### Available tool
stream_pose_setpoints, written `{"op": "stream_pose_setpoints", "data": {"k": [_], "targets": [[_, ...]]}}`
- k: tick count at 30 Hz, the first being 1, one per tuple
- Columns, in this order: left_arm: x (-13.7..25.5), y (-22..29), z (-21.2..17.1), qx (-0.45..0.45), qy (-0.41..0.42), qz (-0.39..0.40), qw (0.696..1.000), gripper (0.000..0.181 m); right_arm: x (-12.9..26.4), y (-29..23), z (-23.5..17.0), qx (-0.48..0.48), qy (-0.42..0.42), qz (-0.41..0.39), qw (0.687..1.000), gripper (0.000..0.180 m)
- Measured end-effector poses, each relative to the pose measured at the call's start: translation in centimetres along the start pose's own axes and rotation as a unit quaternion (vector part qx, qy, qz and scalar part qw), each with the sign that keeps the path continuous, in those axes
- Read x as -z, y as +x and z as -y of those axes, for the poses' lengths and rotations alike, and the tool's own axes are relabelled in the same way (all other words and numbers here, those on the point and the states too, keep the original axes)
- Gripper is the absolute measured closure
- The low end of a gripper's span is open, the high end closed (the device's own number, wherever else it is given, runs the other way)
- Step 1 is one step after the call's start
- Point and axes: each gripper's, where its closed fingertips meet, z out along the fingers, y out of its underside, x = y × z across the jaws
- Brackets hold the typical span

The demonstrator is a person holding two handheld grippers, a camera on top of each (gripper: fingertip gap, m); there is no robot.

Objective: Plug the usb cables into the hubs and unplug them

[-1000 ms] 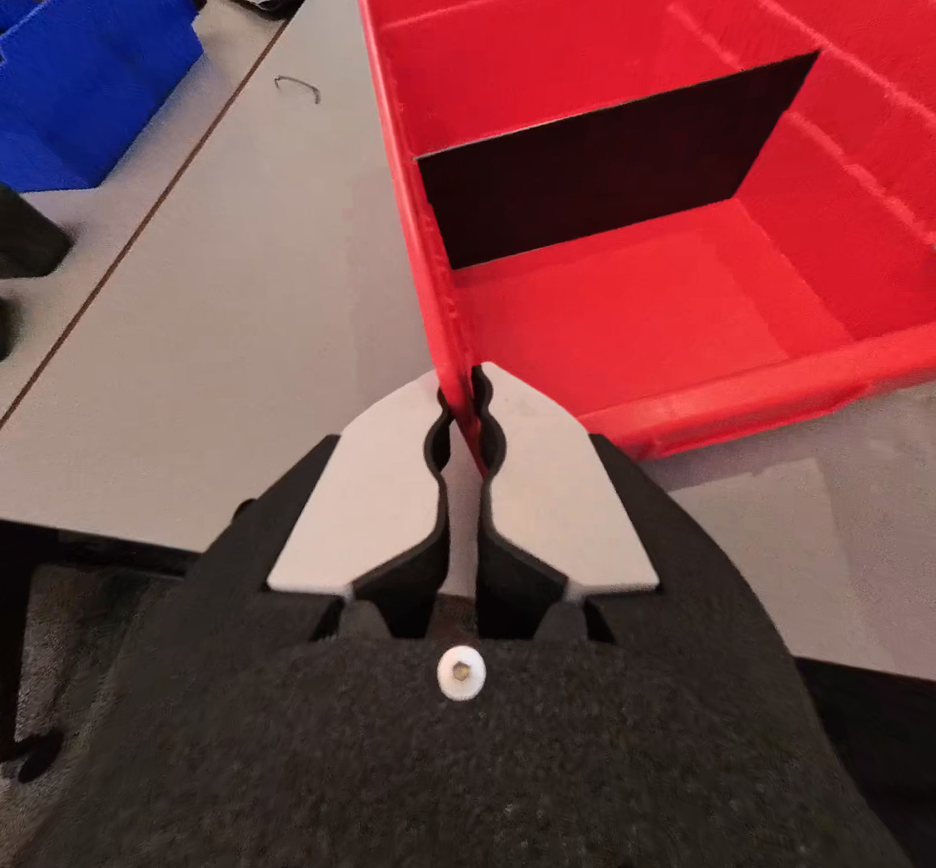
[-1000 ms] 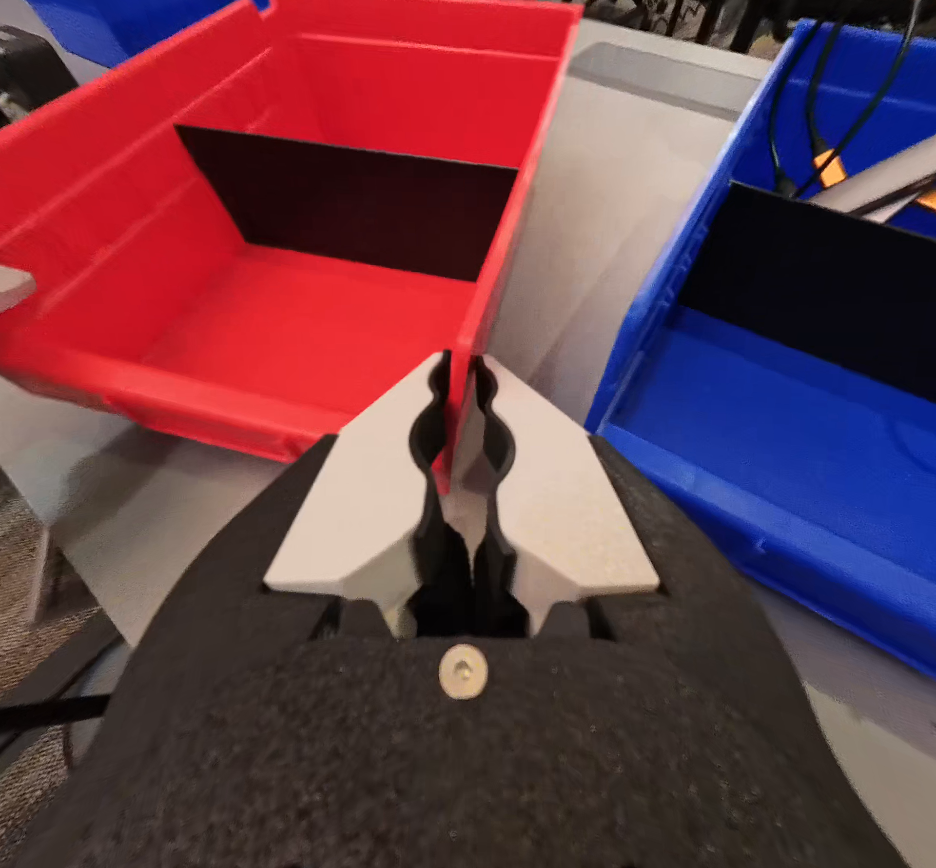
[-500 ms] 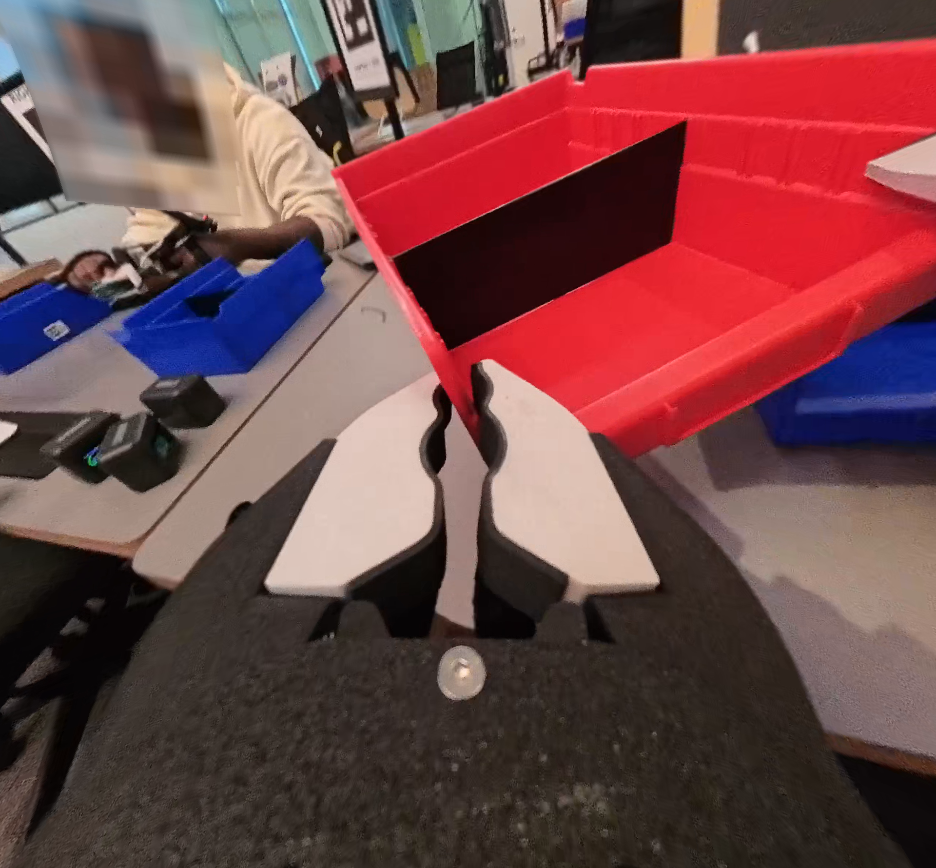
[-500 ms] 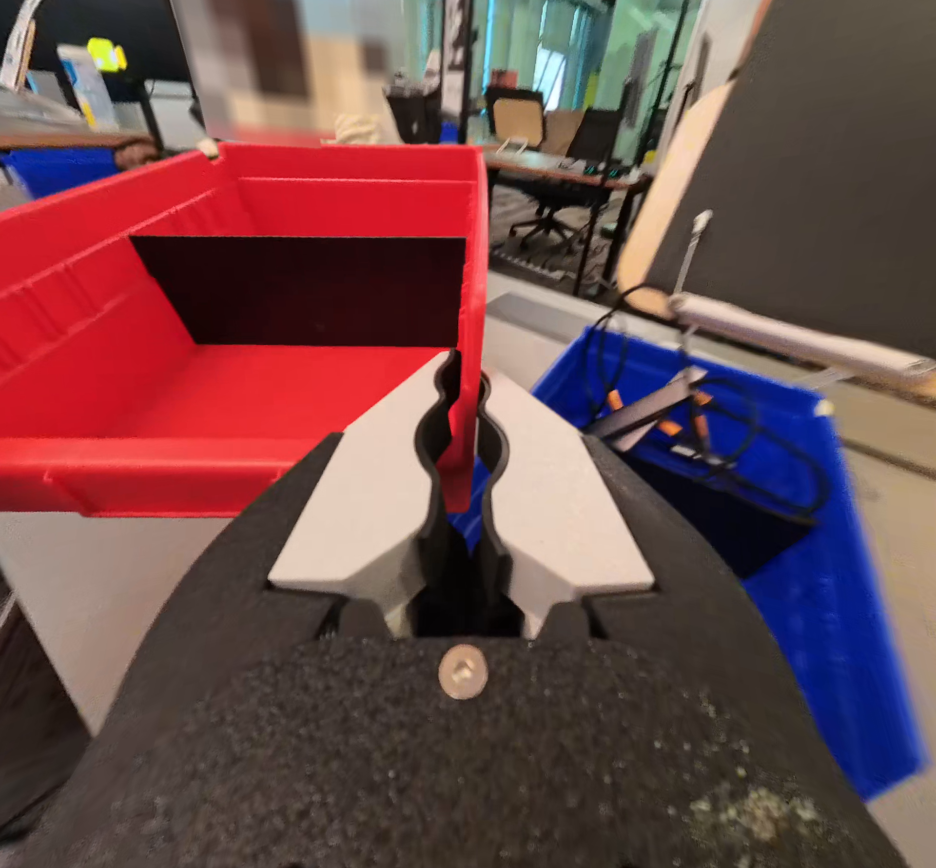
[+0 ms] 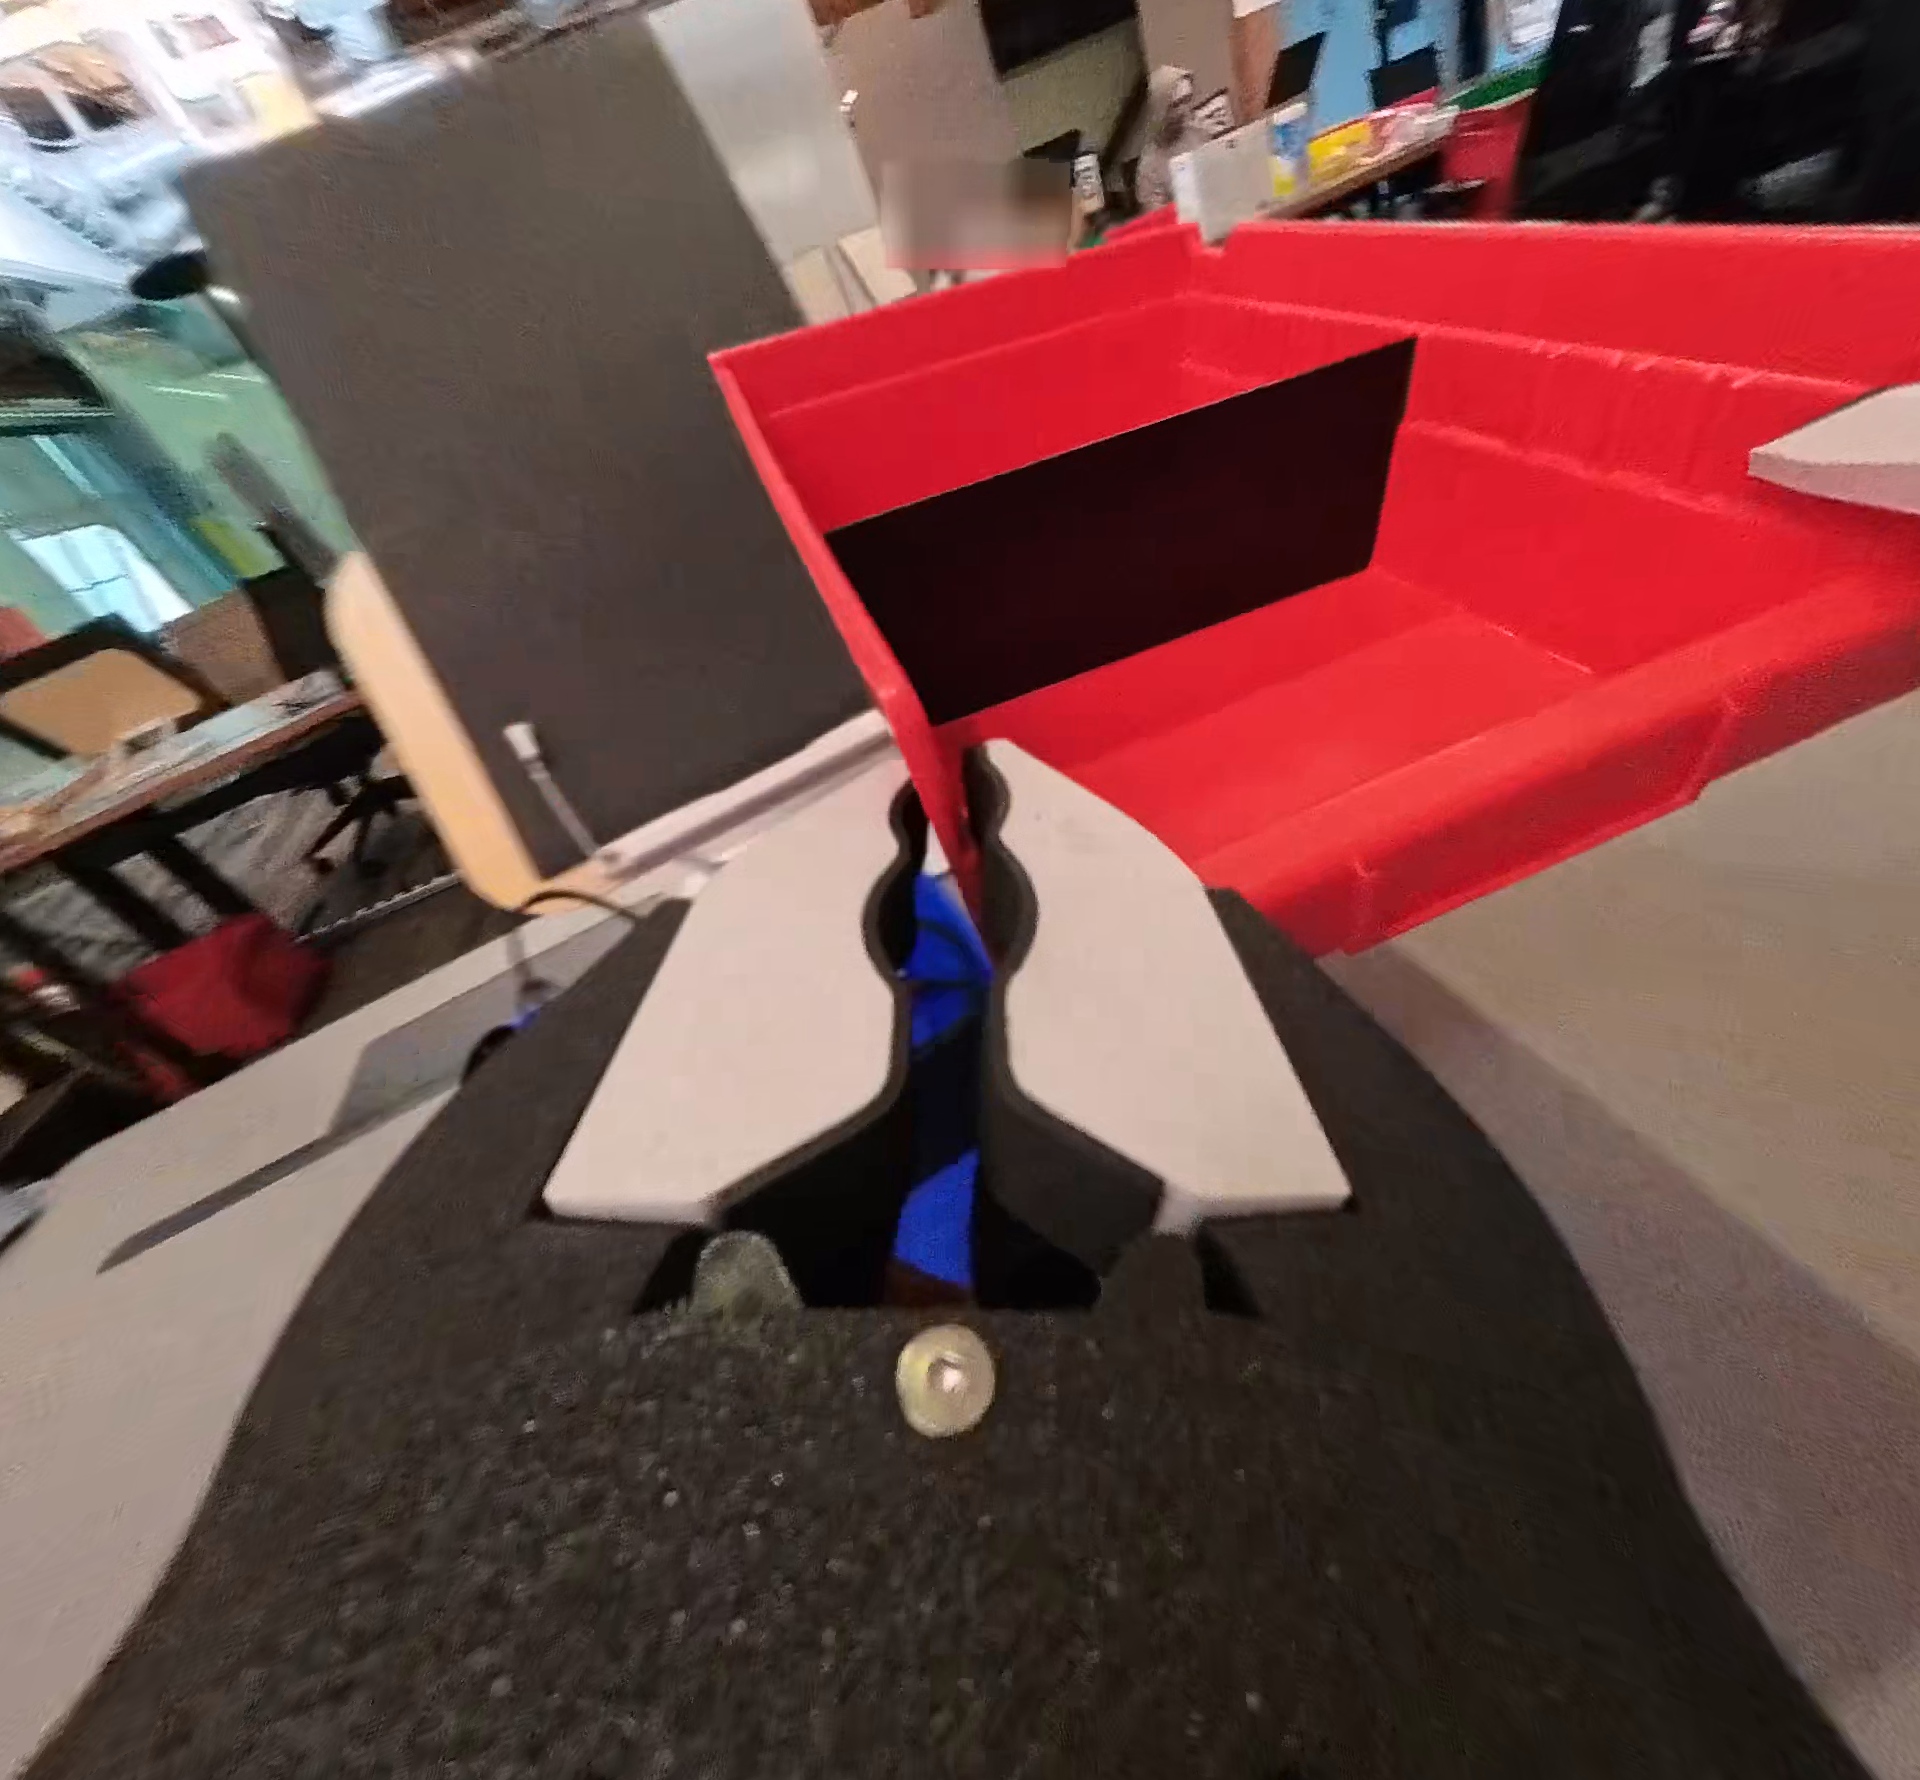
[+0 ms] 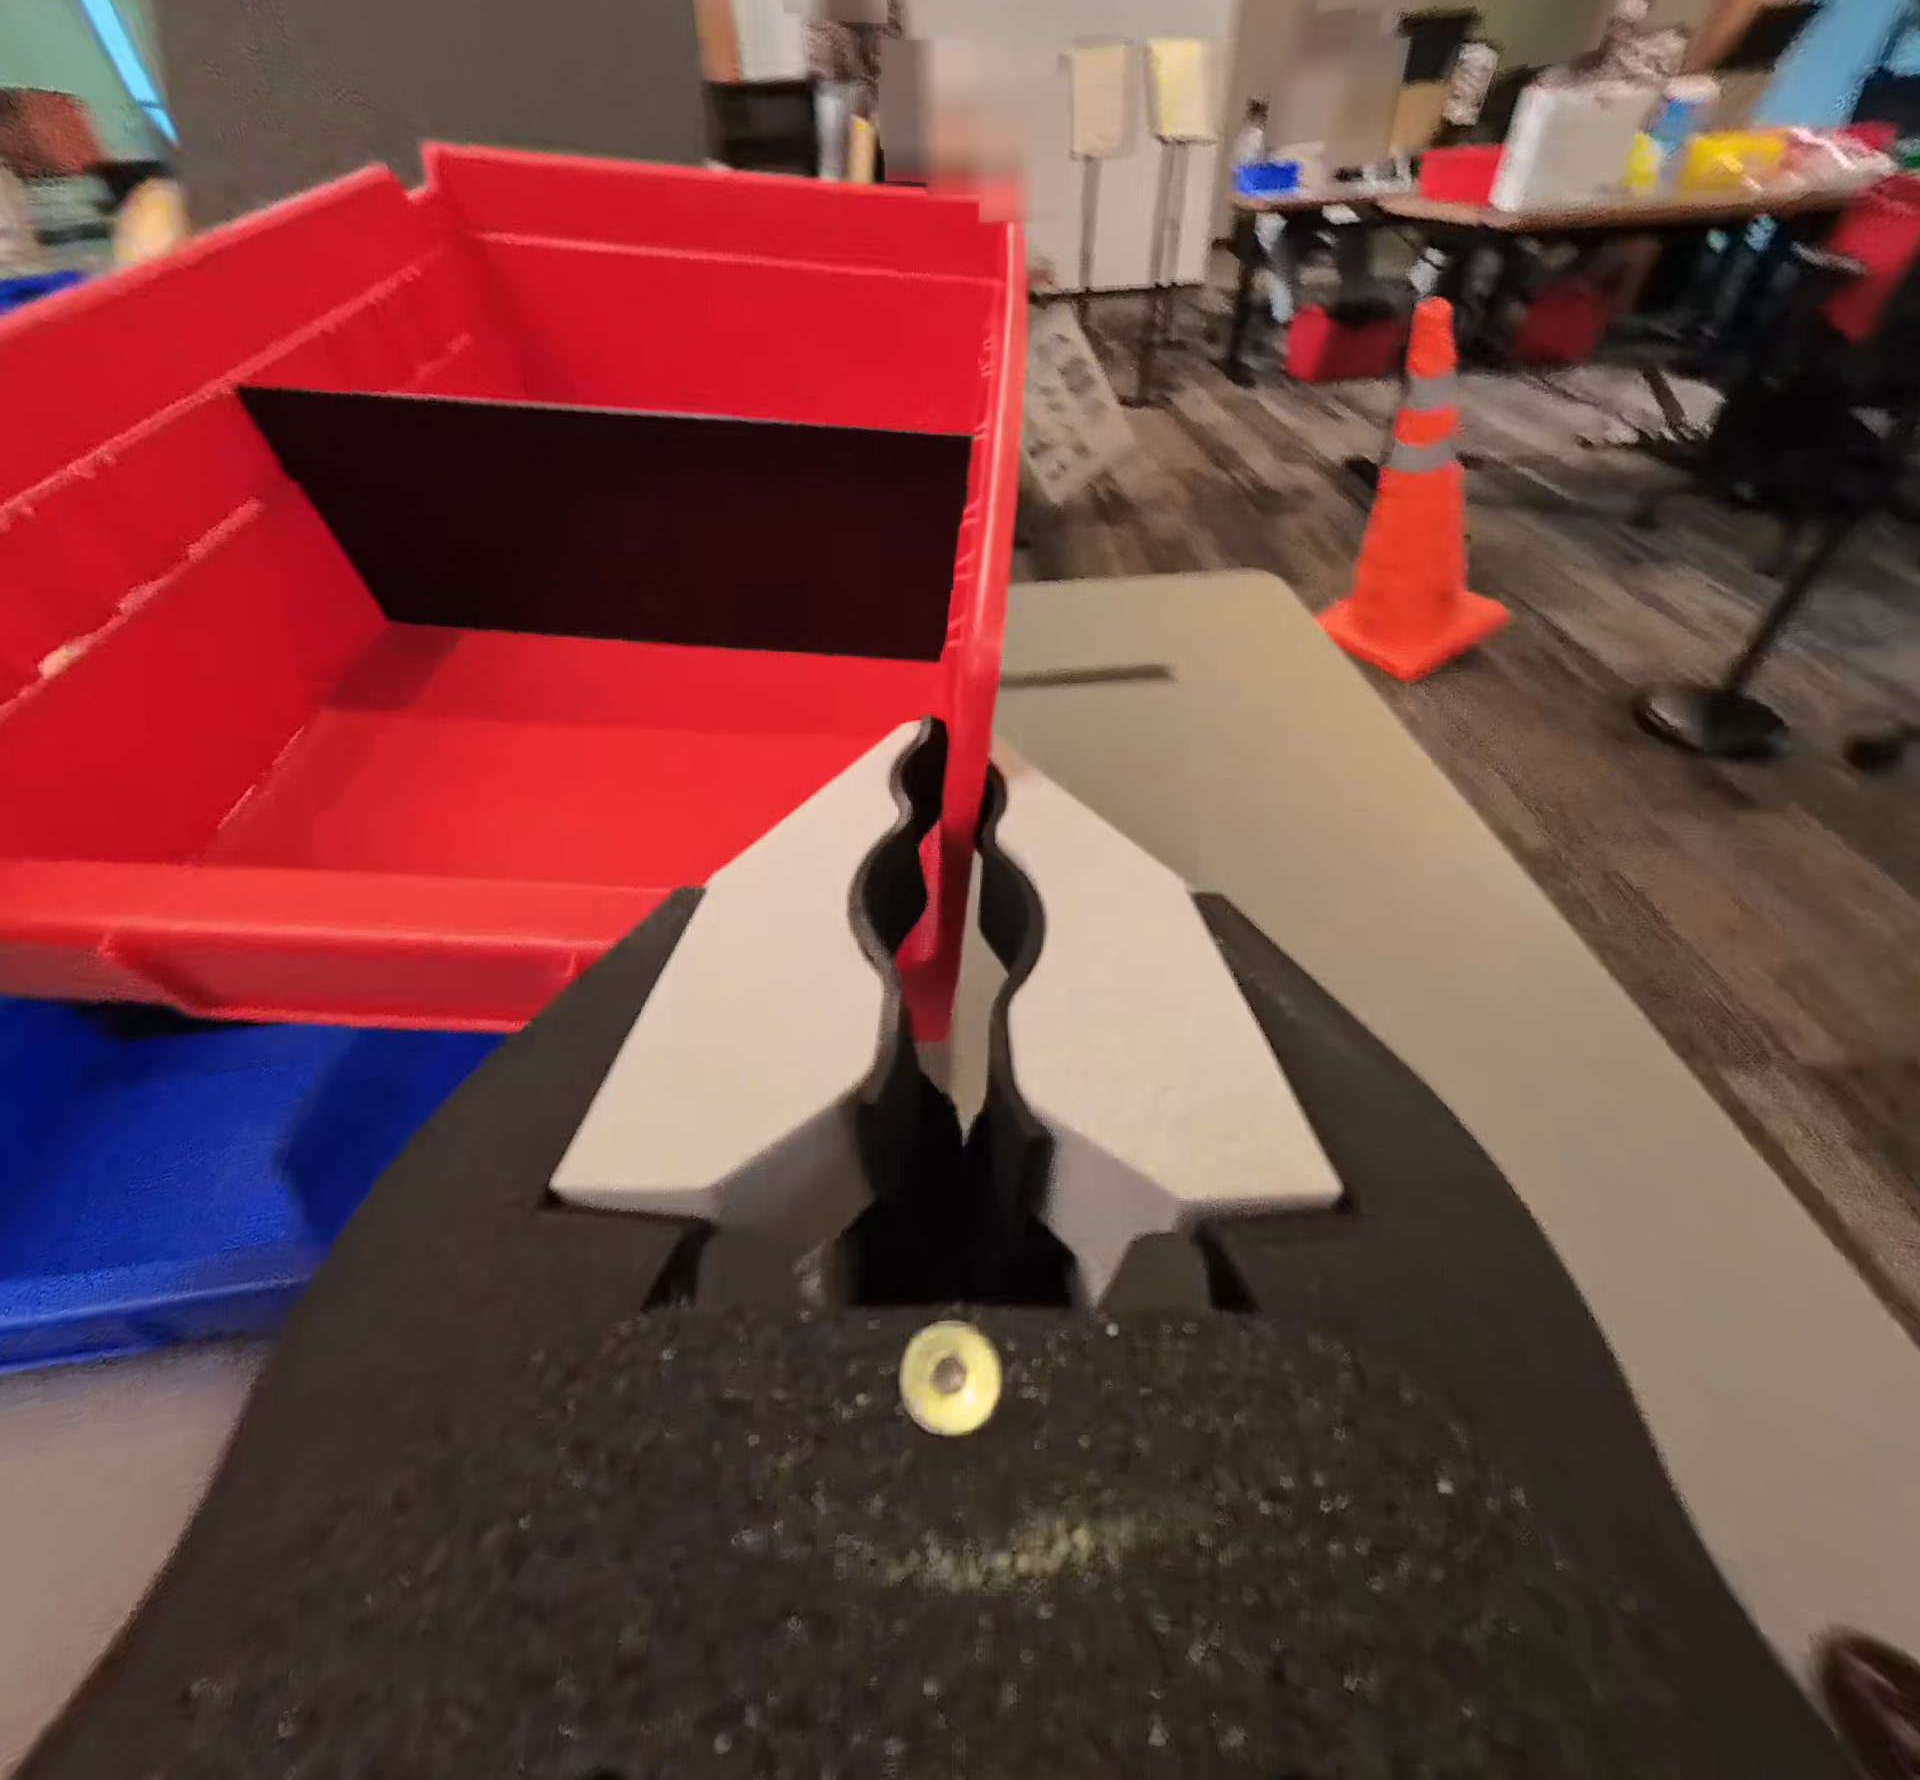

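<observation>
An empty red bin (image 5: 1351, 754) with a black divider (image 5: 1122, 546) hangs in the air between both grippers. My left gripper (image 5: 951, 795) is shut on the bin's left wall. My right gripper (image 6: 961, 764) is shut on the bin's right wall (image 6: 982, 525); one of its fingers (image 5: 1839, 473) shows at the right edge of the left wrist view. The bin (image 6: 520, 774) is above a blue bin (image 6: 156, 1159), which also shows between the left fingers (image 5: 940, 1003). No cables or hubs are visible.
A grey table (image 6: 1351, 899) lies under and right of the bins. An orange cone (image 6: 1418, 504) stands on the floor beyond. A dark partition panel (image 5: 520, 400) stands at the left. Other tables with clutter (image 6: 1558, 203) stand far back. There is about 20 centimeters between the tips of the two grippers.
Both grippers have lifted the red bin off the table and swung it to the right, over the blue bin. Both stay shut on its walls.
</observation>
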Motion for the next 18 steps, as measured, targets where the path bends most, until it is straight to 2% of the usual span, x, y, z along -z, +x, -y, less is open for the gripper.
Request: {"op": "stream_pose_setpoints", "data": {"k": [3, 7, 11, 15, 18], "targets": [[-3.3, 7.6, -1.4, 0.025, -0.014, -0.059, 0.998, 0.172, -0.2, 7.2, -3.0, 0.003, -0.03, -0.031, 0.999, 0.179], [-6.2, 13.7, -5.5, 0.074, -0.062, -0.1, 0.99, 0.173, -0.9, 12.0, -8.1, 0.013, -0.068, 0.012, 0.998, 0.176], [-6.1, 16.0, -9.4, 0.075, -0.099, -0.118, 0.985, 0.171, -1.4, 12.6, -11.7, -0.008, -0.113, 0.045, 0.993, 0.175], [-5.1, 17.4, -12.5, 0.114, -0.147, -0.151, 0.971, 0.166, -2.3, 12.8, -15.5, 0.04, -0.191, 0.027, 0.98, 0.177], [-4.7, 17.9, -12.6, 0.113, -0.142, -0.162, 0.97, 0.163, -2.8, 13.0, -15.7, 0.006, -0.186, 0.01, 0.982, 0.177]]}}
